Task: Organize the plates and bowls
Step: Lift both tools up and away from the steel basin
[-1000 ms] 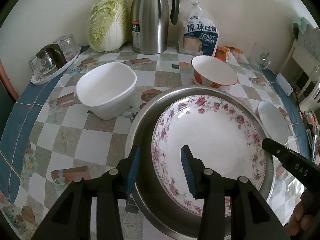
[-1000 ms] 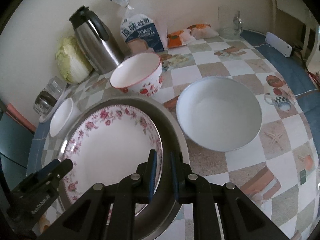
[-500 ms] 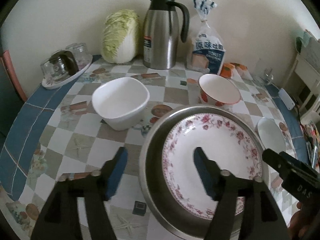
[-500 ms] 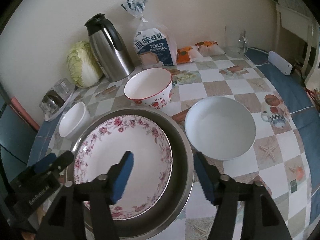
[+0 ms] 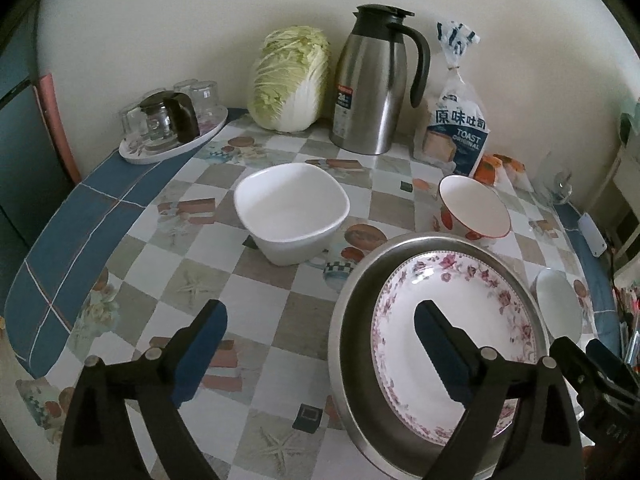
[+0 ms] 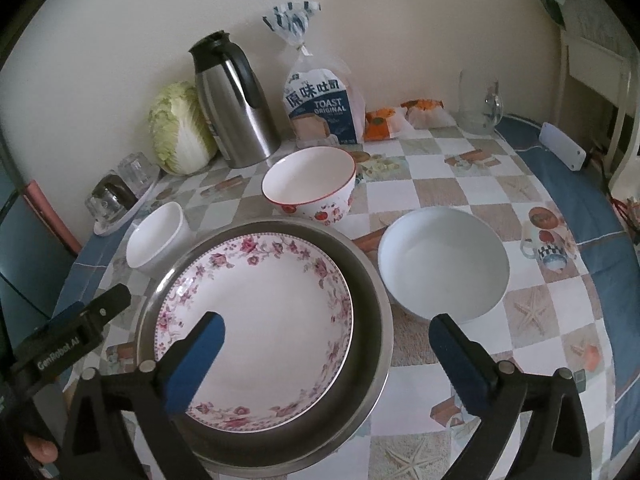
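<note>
A floral-rimmed plate point(image 5: 452, 312) point(image 6: 260, 312) lies inside a steel basin point(image 5: 352, 336) point(image 6: 372, 312). A white squarish bowl point(image 5: 290, 212) point(image 6: 156, 236) stands left of the basin. A red-rimmed strawberry bowl point(image 5: 474, 206) point(image 6: 310, 186) stands behind it. A wide white bowl point(image 6: 444, 266) point(image 5: 558, 308) stands on its right. My left gripper point(image 5: 320, 344) is open and empty, raised above the basin's left rim. My right gripper point(image 6: 328, 354) is open and empty, raised above the basin's right rim.
Along the wall stand a cabbage point(image 5: 288, 80), a steel thermos jug point(image 5: 372, 80), a toast bag point(image 5: 456, 120) and snack packets point(image 6: 404, 118). A tray of glasses point(image 5: 172, 128) sits far left, a glass jug point(image 6: 478, 104) far right. The round table edge curves at both sides.
Both grippers opened wide, let go of the basin's rim and pulled back and up. The basin with the plate rests on the table.
</note>
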{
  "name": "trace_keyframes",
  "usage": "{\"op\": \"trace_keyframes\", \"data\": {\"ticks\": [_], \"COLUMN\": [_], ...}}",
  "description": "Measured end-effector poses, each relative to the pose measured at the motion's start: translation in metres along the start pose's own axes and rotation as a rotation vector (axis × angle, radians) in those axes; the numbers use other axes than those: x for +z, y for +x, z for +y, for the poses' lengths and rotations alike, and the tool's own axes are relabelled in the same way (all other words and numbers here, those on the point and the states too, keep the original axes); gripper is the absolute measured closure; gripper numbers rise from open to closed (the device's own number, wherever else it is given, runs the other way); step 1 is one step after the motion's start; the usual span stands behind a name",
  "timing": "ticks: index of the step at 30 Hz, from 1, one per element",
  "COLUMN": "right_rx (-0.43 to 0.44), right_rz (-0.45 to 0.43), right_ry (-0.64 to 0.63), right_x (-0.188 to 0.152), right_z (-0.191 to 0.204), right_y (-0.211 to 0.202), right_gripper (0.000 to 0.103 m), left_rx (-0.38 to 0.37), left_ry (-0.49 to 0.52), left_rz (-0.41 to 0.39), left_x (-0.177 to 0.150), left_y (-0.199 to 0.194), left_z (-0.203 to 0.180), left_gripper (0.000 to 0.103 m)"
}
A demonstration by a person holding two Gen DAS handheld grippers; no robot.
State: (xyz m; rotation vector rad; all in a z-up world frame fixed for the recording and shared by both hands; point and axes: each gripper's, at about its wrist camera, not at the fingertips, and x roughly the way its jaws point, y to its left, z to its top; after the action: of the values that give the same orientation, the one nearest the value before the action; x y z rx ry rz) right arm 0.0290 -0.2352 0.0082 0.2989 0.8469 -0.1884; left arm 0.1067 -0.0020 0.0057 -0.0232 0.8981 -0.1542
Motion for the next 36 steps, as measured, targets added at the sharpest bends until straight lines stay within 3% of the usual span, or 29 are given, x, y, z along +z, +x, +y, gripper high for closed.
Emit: {"op": "trace_keyframes", "data": {"ticks": [21,27,31,36], "right_rx": [0.046,0.031,-0.021,-0.013], "right_rz": [-0.047,-0.061,-0.024,-0.018], "right_ry": [0.106,0.126,0.136,0.11], "right_x": [0.0,0.012,0.024,0.045], "right_z": [-0.011,-0.012,-0.014,-0.01], "right_y": [-0.019,-0.028,-0.027,-0.042], "right_gripper": [0.0,0.0,0.0,0.0], "left_rx": [-0.033,-0.047,-0.066,-0.099], "left_ry": [-0.073,-0.045,0.024,0.06], "left_rz": [-0.034,-0.045,-0.099,-0.124], "left_x": [0.019,0.046,0.07,0.1], "left_y": [-0.02,-0.026,-0.04,-0.056], "left_z": [0.02,0.017,0.009,0.003], "left_gripper": [0.008,0.008,0.008,0.008]}}
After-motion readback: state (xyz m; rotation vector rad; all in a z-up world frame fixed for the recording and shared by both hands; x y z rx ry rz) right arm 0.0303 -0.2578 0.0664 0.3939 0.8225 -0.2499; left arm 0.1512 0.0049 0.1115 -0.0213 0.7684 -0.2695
